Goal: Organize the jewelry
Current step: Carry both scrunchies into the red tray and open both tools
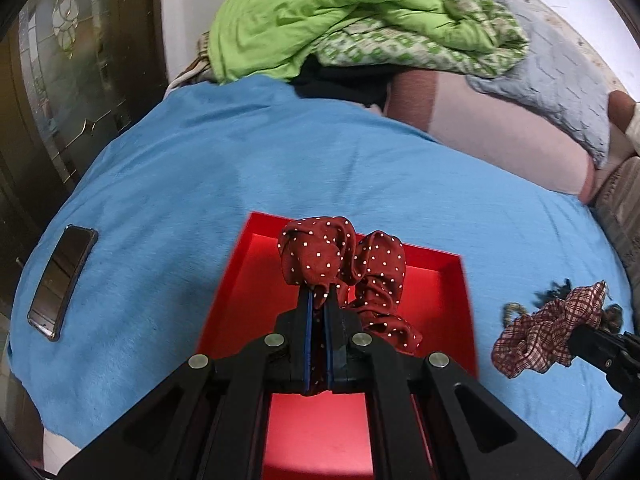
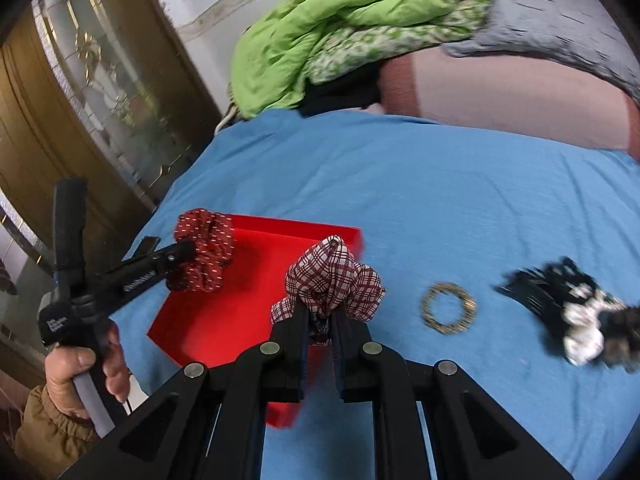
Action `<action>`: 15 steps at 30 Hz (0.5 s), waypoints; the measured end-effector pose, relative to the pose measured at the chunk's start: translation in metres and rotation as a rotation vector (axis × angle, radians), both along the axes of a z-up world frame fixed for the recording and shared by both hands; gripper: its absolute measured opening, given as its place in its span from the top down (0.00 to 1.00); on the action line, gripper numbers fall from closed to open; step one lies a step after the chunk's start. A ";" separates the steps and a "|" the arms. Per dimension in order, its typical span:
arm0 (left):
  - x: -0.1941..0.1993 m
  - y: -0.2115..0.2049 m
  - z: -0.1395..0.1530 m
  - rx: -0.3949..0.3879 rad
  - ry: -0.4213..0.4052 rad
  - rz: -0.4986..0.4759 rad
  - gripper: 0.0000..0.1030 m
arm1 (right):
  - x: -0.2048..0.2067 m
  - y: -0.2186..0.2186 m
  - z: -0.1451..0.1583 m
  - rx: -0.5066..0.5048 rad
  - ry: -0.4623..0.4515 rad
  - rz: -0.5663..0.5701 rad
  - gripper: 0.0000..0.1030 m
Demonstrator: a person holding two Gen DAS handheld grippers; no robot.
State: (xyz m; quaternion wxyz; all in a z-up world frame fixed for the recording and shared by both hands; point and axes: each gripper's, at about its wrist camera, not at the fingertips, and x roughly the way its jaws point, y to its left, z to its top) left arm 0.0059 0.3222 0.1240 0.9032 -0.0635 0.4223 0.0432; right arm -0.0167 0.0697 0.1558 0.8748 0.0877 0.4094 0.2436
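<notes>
My left gripper (image 1: pixel 319 294) is shut on a dark red polka-dot scrunchie (image 1: pixel 320 252), held up over the open red box (image 1: pixel 436 300) on the blue cloth (image 1: pixel 240 168). The right wrist view has that same gripper (image 2: pixel 188 254) and polka-dot scrunchie (image 2: pixel 208 254) at the left, above the red box (image 2: pixel 240 300). My right gripper (image 2: pixel 322 310) is shut on a red-and-white plaid scrunchie (image 2: pixel 334 280), lifted just right of the box's near edge. In the left wrist view the plaid scrunchie (image 1: pixel 548 328) hangs at the far right from the right gripper (image 1: pixel 576 338).
A gold beaded bracelet (image 2: pixel 448 308) lies on the blue cloth (image 2: pixel 400 184) right of the box. Farther right sits a blurred pile of black and white hair pieces (image 2: pixel 568 312). A phone (image 1: pixel 62 280) lies at the cloth's left. A green quilt (image 1: pixel 340 20) is heaped at the back.
</notes>
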 end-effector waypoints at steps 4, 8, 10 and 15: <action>0.014 0.017 -0.013 0.004 0.017 0.019 0.96 | 0.021 0.034 -0.010 -0.025 0.000 0.033 0.89; 0.028 0.027 -0.025 0.004 0.034 0.038 0.96 | 0.041 0.055 -0.026 -0.027 0.028 0.040 0.89; 0.034 0.031 -0.030 0.010 0.040 0.045 0.96 | 0.049 0.060 -0.034 -0.023 0.043 0.035 0.89; 0.046 0.037 -0.044 0.013 0.064 0.059 0.95 | 0.070 0.071 -0.051 -0.021 0.081 0.020 0.88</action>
